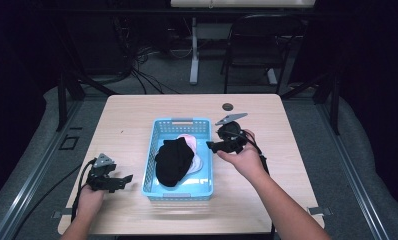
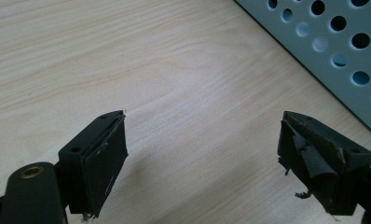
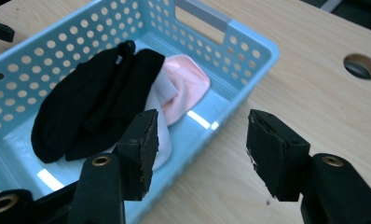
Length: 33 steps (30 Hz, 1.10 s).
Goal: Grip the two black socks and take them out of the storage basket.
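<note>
A: Two grippers in the high view. Report positions.

B: Left gripper [image 1: 118,180] rests low over the table [image 1: 127,125], just left of the basket [image 1: 180,122], jaws apart, holding nothing. Right gripper [image 1: 211,145] hangs at the basket's right rim, jaws pointing left toward the socks. The basket sits mid-table. A black sock [image 1: 173,161] lies in it on top of a pink sock [image 1: 193,145].

A: Left gripper view?

B: Left gripper [image 2: 202,154] jaws stand wide, with bare table [image 2: 127,56] between them. A perforated basket [image 2: 342,51] wall crosses the upper right corner, apart from the jaws.

A: Right gripper view?

B: Right gripper [image 3: 200,149] jaws stand wide and empty. One jaw sits over the basket [image 3: 249,51] interior, the other over the table [image 3: 314,107], so the near rim runs between them. The black sock [image 3: 85,107] lies inside, overlapping the pink sock [image 3: 188,86]. Neither touches the jaws. A round hole [image 3: 362,66] shows in the table at upper right.
</note>
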Each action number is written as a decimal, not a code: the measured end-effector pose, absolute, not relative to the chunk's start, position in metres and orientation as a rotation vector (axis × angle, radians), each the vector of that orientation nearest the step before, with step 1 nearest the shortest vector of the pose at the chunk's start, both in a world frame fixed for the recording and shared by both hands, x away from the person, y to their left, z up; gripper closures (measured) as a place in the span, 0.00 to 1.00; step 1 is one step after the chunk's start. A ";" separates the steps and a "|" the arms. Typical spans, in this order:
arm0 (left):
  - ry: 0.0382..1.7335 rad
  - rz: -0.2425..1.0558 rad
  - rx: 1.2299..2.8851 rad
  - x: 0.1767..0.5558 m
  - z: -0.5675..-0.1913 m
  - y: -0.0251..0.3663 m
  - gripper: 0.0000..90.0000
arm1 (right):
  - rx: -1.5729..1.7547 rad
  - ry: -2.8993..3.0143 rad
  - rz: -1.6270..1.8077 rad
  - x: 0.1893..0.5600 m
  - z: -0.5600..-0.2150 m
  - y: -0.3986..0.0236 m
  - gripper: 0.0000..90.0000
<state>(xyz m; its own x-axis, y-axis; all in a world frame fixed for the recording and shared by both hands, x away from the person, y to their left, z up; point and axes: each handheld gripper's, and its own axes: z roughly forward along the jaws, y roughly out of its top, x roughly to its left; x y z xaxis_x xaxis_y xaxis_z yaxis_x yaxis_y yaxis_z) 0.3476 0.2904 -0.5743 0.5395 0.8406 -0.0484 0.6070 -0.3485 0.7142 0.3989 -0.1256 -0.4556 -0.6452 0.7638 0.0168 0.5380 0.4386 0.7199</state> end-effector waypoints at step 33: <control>1.158 0.425 2.082 0.349 -0.575 0.290 0.17 | 1.054 2.445 1.061 0.439 -0.446 -0.037 0.63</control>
